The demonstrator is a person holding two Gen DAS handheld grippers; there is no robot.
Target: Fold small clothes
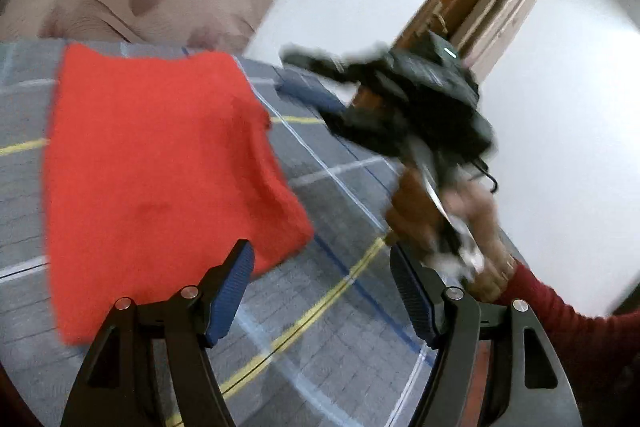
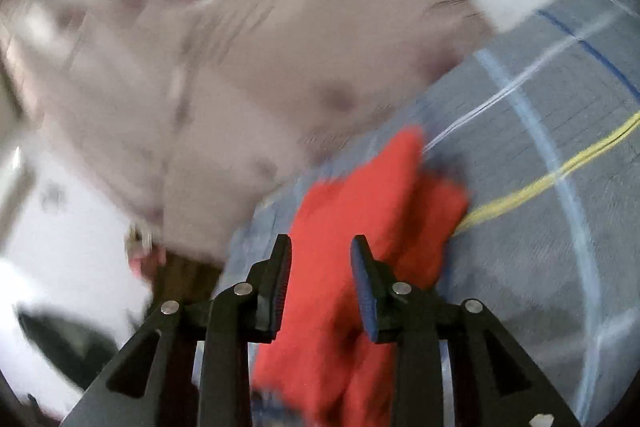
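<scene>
Left wrist view: we see the red cloth [image 1: 160, 179] lying flat on the grey checked bedsheet [image 1: 340, 327]. Our left gripper [image 1: 322, 291] hovers at the cloth's near edge, fingers wide, holding nothing. Our right gripper [image 2: 320, 287], blurred, hangs narrow over the cloth, not pinching it.
</scene>
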